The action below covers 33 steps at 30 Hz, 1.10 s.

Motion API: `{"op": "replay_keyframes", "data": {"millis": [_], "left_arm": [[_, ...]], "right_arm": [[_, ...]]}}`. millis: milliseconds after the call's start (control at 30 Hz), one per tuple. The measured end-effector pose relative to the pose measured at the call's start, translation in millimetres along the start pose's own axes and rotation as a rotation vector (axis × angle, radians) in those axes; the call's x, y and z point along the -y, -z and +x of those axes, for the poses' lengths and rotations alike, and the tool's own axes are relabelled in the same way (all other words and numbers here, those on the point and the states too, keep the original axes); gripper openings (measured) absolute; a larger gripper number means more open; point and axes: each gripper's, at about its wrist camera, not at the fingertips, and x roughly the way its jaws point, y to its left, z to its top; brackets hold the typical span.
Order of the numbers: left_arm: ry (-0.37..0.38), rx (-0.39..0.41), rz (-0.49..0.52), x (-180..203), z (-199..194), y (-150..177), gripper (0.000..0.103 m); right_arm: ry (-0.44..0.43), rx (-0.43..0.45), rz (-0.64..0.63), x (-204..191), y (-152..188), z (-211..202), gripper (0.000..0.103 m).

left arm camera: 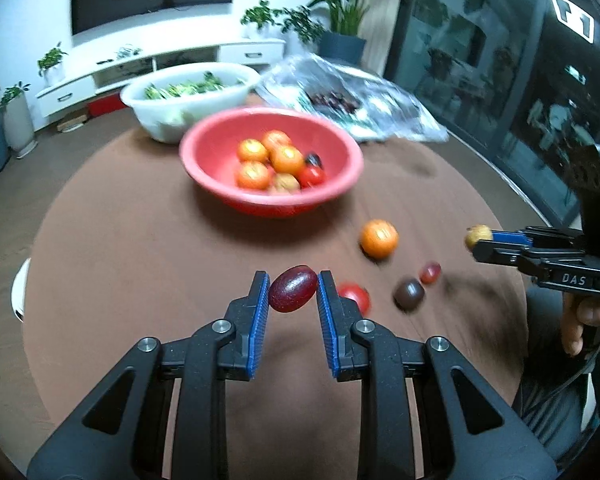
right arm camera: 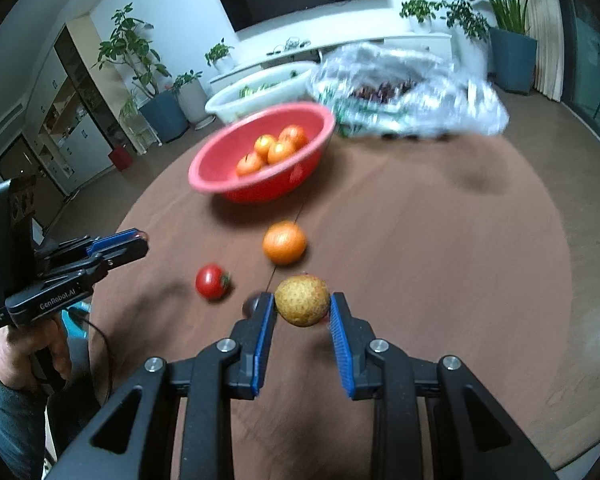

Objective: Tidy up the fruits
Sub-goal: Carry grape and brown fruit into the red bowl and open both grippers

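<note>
Fruit sits pinched in both tools: the left gripper (left arm camera: 293, 289) clamps a dark red oval fruit (left arm camera: 292, 289), the right gripper (right arm camera: 302, 303) a speckled yellow-brown round fruit (right arm camera: 302, 300), both above the brown table (left arm camera: 140, 248). Ahead at twelve o'clock stands the red bowl (left arm camera: 204, 148) of oranges; one loose orange (left arm camera: 379, 239) lies at two o'clock.

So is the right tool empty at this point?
No: the right tool is shut on a yellowish speckled round fruit, which sits pinched between its blue pads above the brown table.
</note>
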Motion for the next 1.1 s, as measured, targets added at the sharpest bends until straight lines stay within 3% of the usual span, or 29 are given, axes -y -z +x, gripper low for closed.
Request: {"op": "replay_keyframes", "data": {"millis": [267, 533, 767, 1100], "left_arm": [[-0.059, 0.062, -0.018, -29, 9, -68, 0.022], [-0.119, 0.027, 0.006, -43, 71, -113, 0.023], [-0.105, -0.005, -0.001, -45, 115, -116, 0.023], [-0.116, -0.033, -0.001, -48, 139, -107, 0.023]], "right_arm": [[0.028, 0.090, -0.091, -14, -78, -4, 0.031], [0.024, 0.071, -0.182, -38, -146, 49, 0.031], [0.035, -0.014, -0.233, -52, -149, 106, 0.031], [0.079, -0.078, -0.275, -54, -138, 143, 0.031]]}}
